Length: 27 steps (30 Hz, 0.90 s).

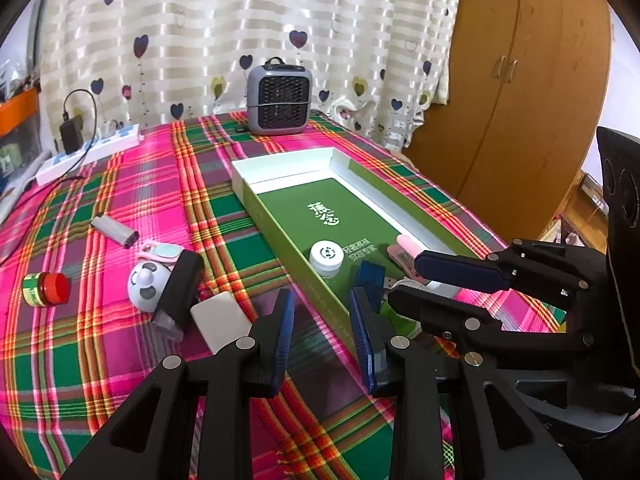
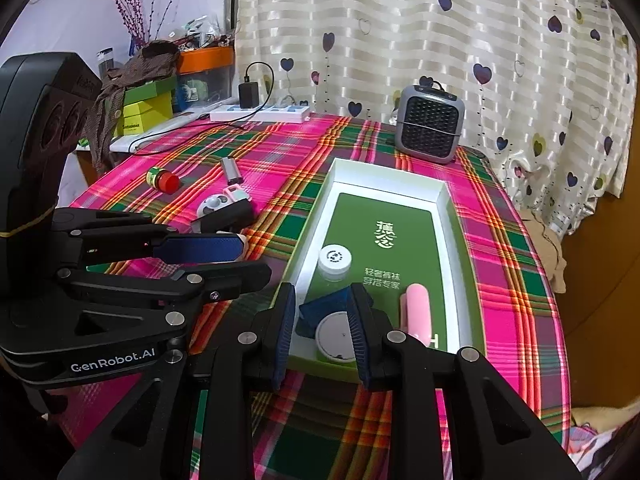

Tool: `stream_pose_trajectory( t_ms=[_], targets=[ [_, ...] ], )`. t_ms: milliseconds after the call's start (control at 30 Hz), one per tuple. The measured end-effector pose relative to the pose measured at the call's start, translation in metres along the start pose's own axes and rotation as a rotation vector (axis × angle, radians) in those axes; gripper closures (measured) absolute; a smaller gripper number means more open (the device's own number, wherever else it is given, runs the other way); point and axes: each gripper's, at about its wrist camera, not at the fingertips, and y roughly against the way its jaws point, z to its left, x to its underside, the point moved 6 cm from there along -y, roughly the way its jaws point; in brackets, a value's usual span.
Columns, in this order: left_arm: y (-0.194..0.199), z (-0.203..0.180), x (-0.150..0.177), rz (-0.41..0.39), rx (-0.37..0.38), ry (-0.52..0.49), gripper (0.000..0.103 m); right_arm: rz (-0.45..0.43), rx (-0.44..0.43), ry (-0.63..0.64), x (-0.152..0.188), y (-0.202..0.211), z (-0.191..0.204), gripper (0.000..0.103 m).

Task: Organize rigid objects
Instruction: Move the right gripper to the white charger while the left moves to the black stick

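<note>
From the left wrist view, the left claw hovers over the plaid-covered counter with its jaws apart and nothing between them; only cloth and the near corner of the green tray show in the gap. Just ahead and left of it lie a white block, a black device, a panda-faced toy and a pink-and-mint clip; farther left sit a red-capped jar and a silver lighter. Ahead and right, inside the tray, stands a white-capped bottle. The right claw reaches in from the right over the tray's near end, jaws parted and empty. From the right wrist view, the right claw hangs above the tray's near end, released, with a blue box and a white round disc lying in the tray below its gap. A pink case lies just right of it, the bottle just ahead. The left claw is at the left, over the cloth, open.
</note>
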Motion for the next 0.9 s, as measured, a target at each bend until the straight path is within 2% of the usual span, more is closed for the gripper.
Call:
stream_pose_trajectory(
  t_ms=[367, 667, 733, 767, 900],
  targets=[
    [0.007, 0.006, 0.006, -0.010, -0.025, 0.003, 0.075, 0.003, -0.008, 0.009, 0.001, 0.000, 0.010, 0.075],
    [0.017, 0.026, 0.017, -0.008, -0.028, 0.049, 0.075, -0.005, -0.048, 0.037, -0.002, -0.002, 0.027, 0.075],
    [0.017, 0.032, 0.019, -0.005, -0.031, 0.064, 0.075, -0.004, -0.057, 0.041, -0.002, -0.004, 0.032, 0.072],
    [0.018, 0.035, 0.020, -0.004, -0.032, 0.069, 0.075, -0.004, -0.062, 0.043, -0.002, -0.005, 0.033, 0.067],
    [0.018, 0.047, 0.024, 0.001, -0.038, 0.094, 0.075, -0.003, -0.083, 0.051, -0.003, -0.007, 0.038, 0.066]
  ],
)
